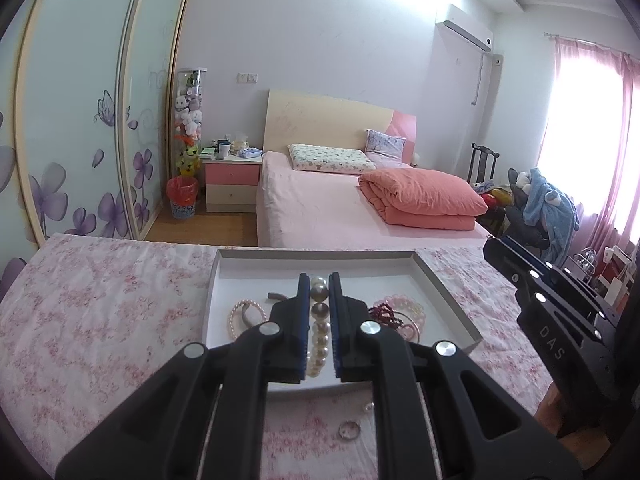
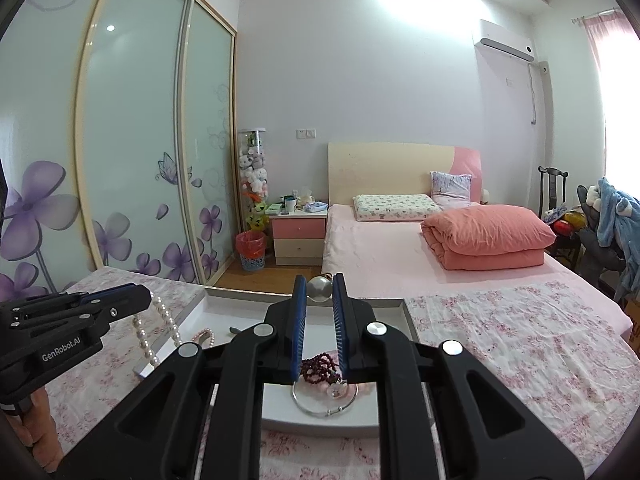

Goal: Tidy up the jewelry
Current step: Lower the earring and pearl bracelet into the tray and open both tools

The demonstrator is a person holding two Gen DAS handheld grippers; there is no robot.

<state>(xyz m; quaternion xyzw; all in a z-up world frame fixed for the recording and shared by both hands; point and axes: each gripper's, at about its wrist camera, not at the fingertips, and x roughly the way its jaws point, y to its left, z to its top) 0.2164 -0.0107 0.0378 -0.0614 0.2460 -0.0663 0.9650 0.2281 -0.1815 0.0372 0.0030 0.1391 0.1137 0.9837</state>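
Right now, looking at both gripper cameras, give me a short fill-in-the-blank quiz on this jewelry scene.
1. The left gripper is shut on a strand of ____.
2. The dark red bead bracelet lies inside the white ____.
3. A small ring lies outside it on the ____ cloth.

Missing words: pearls; tray; floral

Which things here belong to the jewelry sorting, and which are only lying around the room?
Job: pearl necklace held by both grippers, white tray, pink bead bracelet, dark red beads, silver bangle, ring on the cloth.

Not the job: folded quilt, pillow, bin.
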